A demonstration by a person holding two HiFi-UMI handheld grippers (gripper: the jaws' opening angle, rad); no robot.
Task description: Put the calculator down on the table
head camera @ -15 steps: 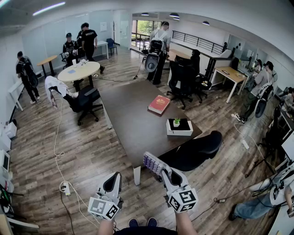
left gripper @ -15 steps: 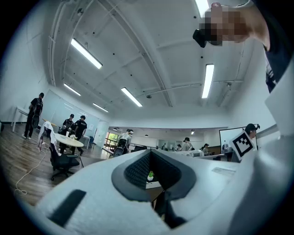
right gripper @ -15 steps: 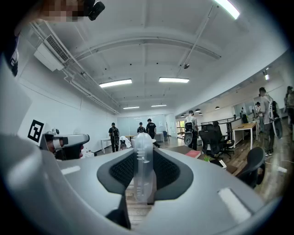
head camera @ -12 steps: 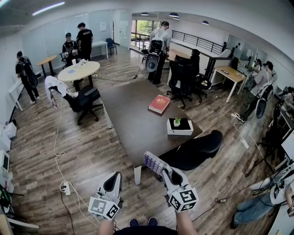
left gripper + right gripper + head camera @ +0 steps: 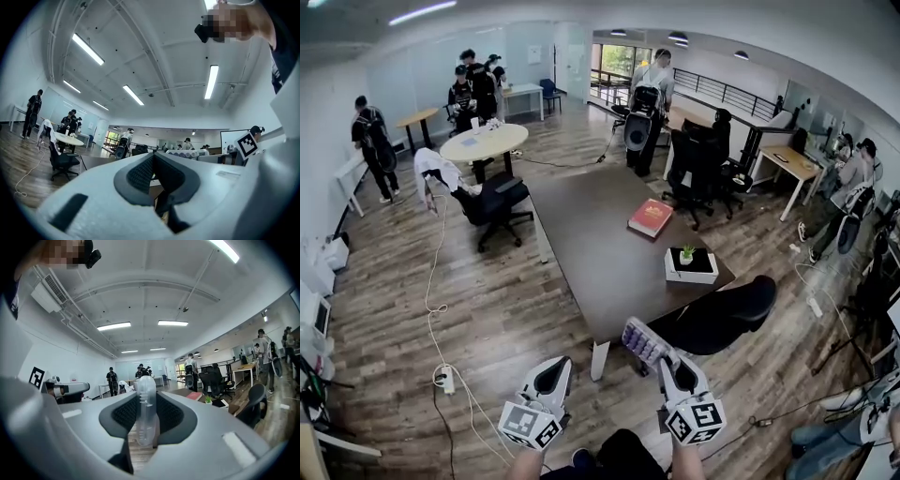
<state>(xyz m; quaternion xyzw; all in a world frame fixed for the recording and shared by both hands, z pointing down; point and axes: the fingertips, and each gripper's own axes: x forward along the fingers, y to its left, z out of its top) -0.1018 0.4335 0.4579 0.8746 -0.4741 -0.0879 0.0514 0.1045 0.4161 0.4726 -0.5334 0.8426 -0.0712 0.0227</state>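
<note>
Calculator (image 5: 645, 340): a slim, pale lilac slab with rows of raised keys. In the right gripper view I see it edge-on (image 5: 145, 411), a thin translucent strip standing between the dark pads. My right gripper (image 5: 668, 361) is clamped on its near end. The rest juts forward, in the air and not yet on the table (image 5: 581, 262).

Left gripper (image 5: 555, 367): jaws together with nothing between them, held low beside the right one.

Edges and room: the dark table's near corner, over its white leg (image 5: 600, 359), lies just beyond the calculator's far end. The near half of the tabletop is bare. A red book (image 5: 650, 217) lies toward the far right, and a white box with a small plant (image 5: 691, 265) stands by the right edge, both well apart from the near corner. A black office chair (image 5: 722, 314) crowds the right side of that corner. To the left, open wood floor carries a cable and a power strip (image 5: 445, 380).

Orientation: the long axis runs along the jaws, away from me and slanting left toward the table corner. The keyed face is turned up and leftward.
</note>
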